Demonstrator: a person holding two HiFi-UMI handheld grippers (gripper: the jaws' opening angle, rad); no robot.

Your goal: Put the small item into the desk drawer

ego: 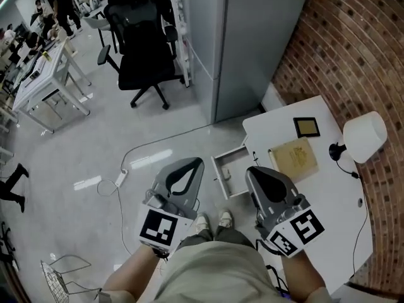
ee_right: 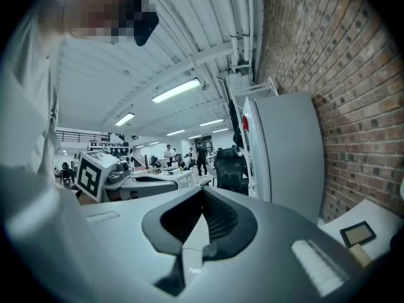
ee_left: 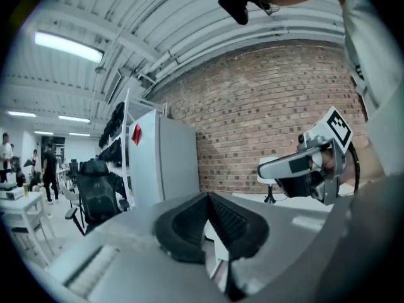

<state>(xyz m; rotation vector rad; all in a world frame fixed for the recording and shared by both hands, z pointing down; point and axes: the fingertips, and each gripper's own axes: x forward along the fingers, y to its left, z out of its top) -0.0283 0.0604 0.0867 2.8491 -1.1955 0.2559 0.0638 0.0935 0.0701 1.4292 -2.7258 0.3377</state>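
Observation:
A white desk (ego: 328, 194) stands on my right with its small drawer (ego: 232, 169) pulled open toward the floor side; I see nothing in it. A small black-framed square item (ego: 307, 127) lies on the desk top, also visible in the right gripper view (ee_right: 356, 233). A tan book (ego: 294, 158) rests beside it. My left gripper (ego: 199, 161) (ee_left: 208, 196) is shut and empty, held over the floor left of the drawer. My right gripper (ego: 250, 170) (ee_right: 202, 190) is shut and empty, its tip at the drawer's near right corner.
A white desk lamp (ego: 365, 136) stands at the desk's far edge by the brick wall (ego: 353, 43). A grey cabinet (ego: 252, 36) and a black office chair (ego: 142, 55) stand ahead. A power strip with cable (ego: 120, 180) lies on the floor.

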